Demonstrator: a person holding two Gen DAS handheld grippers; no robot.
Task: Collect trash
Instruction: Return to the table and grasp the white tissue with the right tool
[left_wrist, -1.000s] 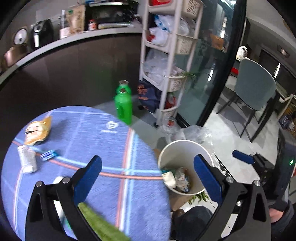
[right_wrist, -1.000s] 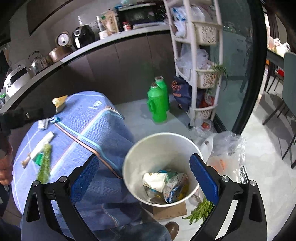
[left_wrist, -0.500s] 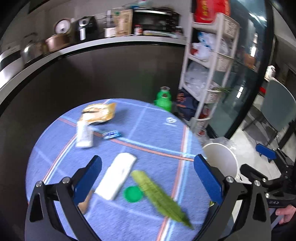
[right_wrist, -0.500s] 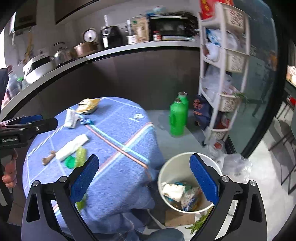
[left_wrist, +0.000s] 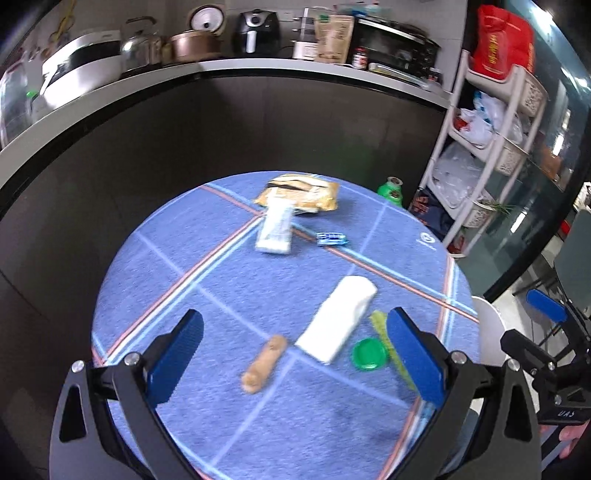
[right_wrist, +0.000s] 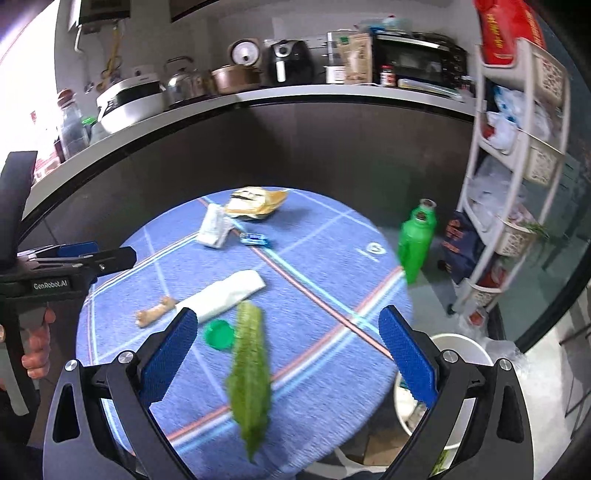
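Trash lies on a round blue table (left_wrist: 207, 280): a brown bone-shaped piece (left_wrist: 264, 363), a white wrapper (left_wrist: 338, 323), a green cap (left_wrist: 369, 354), a green leaf (right_wrist: 249, 376), a white packet (left_wrist: 275, 229), a small blue wrapper (left_wrist: 332, 239) and a tan bag (left_wrist: 299, 194). My left gripper (left_wrist: 293, 362) is open and empty above the bone piece and white wrapper. My right gripper (right_wrist: 286, 360) is open and empty above the leaf. A white bin (right_wrist: 458, 350) with trash stands at the table's right.
A green bottle (right_wrist: 415, 242) stands on the floor by a white shelf rack (right_wrist: 517, 177). A dark counter (left_wrist: 258, 110) with kitchen appliances curves behind the table. A clear plastic bag (right_wrist: 506, 354) lies beside the bin.
Both grippers have swung from the bin back over the table. Both stay open and empty. The table trash has not moved.
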